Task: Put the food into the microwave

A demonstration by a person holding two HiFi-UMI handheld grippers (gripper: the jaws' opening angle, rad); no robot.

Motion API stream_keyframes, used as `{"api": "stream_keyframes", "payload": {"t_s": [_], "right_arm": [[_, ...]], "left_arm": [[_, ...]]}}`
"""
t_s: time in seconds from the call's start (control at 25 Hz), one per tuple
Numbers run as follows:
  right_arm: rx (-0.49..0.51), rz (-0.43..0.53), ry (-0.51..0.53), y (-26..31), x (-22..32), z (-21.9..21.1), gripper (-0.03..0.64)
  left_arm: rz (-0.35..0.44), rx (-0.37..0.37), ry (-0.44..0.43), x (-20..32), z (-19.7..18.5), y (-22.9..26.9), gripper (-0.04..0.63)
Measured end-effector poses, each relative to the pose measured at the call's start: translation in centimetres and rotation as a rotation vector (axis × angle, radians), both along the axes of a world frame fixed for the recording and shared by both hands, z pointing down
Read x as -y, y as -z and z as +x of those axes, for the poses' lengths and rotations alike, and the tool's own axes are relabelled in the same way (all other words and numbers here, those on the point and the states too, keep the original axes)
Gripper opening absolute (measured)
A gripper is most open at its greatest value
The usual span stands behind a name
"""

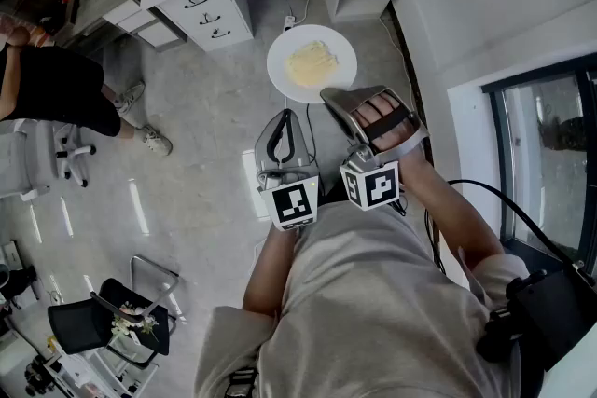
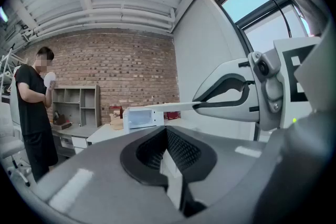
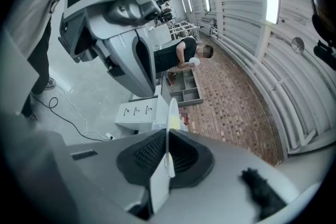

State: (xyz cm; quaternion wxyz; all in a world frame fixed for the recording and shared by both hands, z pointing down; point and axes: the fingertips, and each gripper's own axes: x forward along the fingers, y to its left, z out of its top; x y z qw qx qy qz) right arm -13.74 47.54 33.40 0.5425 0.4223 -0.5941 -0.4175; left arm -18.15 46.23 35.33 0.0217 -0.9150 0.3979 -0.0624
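Observation:
A white plate with pale yellow food hangs over the grey floor in the head view. My right gripper is shut on the plate's near rim. In the right gripper view the plate shows edge-on, pinched between the pads. My left gripper is beside the right one, a little lower left of the plate, shut with nothing in it. The left gripper view shows a white microwave on a far counter, with the plate's edge and the right gripper above it.
A person in black stands at the left, also seen by the brick wall. A white drawer cabinet and desk lie ahead, with a cable and socket on the floor. An office chair is behind left. A window runs along the right.

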Motion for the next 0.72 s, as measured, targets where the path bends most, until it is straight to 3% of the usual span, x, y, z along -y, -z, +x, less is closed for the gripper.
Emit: {"api": "stream_keyframes", "payload": {"t_s": [0.72], "right_arm": [[-0.016,0.01,0.006,-0.3,1.2,-0.9,0.023]], "left_arm": [[-0.008,0.014,-0.007,0.7,-0.7,-1.0,0.008]]}}
